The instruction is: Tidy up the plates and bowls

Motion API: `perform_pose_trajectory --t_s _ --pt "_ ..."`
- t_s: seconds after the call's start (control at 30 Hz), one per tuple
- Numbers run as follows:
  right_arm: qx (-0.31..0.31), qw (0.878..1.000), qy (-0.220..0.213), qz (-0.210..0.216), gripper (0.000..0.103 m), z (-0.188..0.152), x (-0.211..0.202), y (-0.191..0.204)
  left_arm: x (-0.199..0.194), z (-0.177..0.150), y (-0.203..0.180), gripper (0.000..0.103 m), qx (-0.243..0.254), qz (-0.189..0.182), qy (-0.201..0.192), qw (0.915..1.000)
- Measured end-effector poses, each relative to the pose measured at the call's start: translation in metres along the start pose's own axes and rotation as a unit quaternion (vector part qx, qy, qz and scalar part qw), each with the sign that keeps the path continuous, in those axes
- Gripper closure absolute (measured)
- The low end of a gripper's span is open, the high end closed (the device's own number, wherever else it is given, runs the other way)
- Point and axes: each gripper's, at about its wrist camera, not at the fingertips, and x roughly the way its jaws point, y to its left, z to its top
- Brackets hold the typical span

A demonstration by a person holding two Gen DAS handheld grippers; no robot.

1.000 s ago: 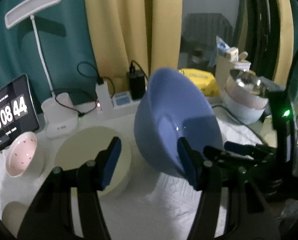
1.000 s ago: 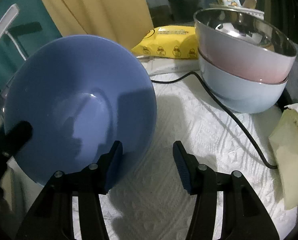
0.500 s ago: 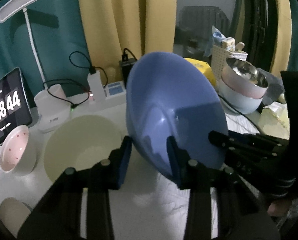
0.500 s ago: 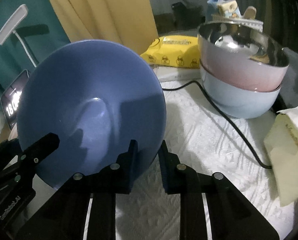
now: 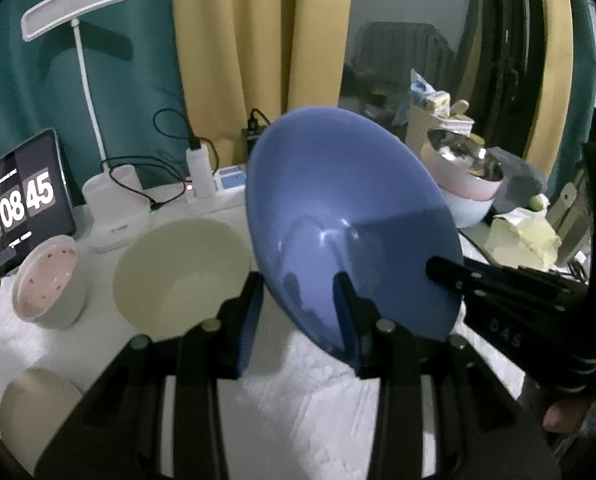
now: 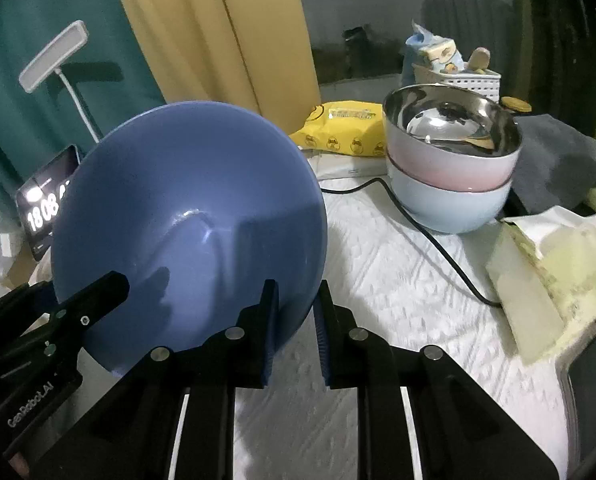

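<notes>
In the left wrist view, the left gripper is seen clamped on the blue bowl, whose near rim is pinched between the two fingers; a second ago these fingers stood wide apart, with the bowl only beside the right-hand one, so the grip is fresh. The bowl is held tilted, its glossy hollow facing the camera, clear of the table. Past the left finger a cream bowl sits upright, matt and deep, and farther left a small pink speckled bowl. The right gripper reaches in from the right and meets the bowl's rim beyond the right finger. In the right wrist view, the right gripper has just been closing, and the bowl's thin edge is now caught between its fingers, where earlier it lay only against the left one. The left gripper enters at the lower left onto the same rim. Beyond the right finger a stack stands on the quilted white cloth: a pale blue bowl under a pink steel-lined bowl. With both grips set and the bowl raised, it is judged ready to be carried to a stack; the smooth plastic-looking rim may slip if tilted further.
</notes>
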Motion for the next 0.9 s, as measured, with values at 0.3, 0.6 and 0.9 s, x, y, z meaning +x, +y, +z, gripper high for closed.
perform_pose_trajectory --t_s 0.3,0.6,0.9 --pt "-0.007 1.0 -0.008 -0.004 0.084 -0.012 -0.033 0.014 -0.031 -0.014 0.003 0.066 -0.007 -0.007 -0.004 0.9999" --pt "-0.015 1.0 -0.009 -0.009 0.084 -0.024 -0.057 0.03 -0.052 -0.032 0.01 0.066 -0.011 -0.011 -0.003 0.9999" --pt "-0.025 1.0 0.002 -0.007 0.084 -0.048 -0.075 0.042 -0.068 -0.058 0.013 0.066 -0.013 -0.016 0.01 0.9997"
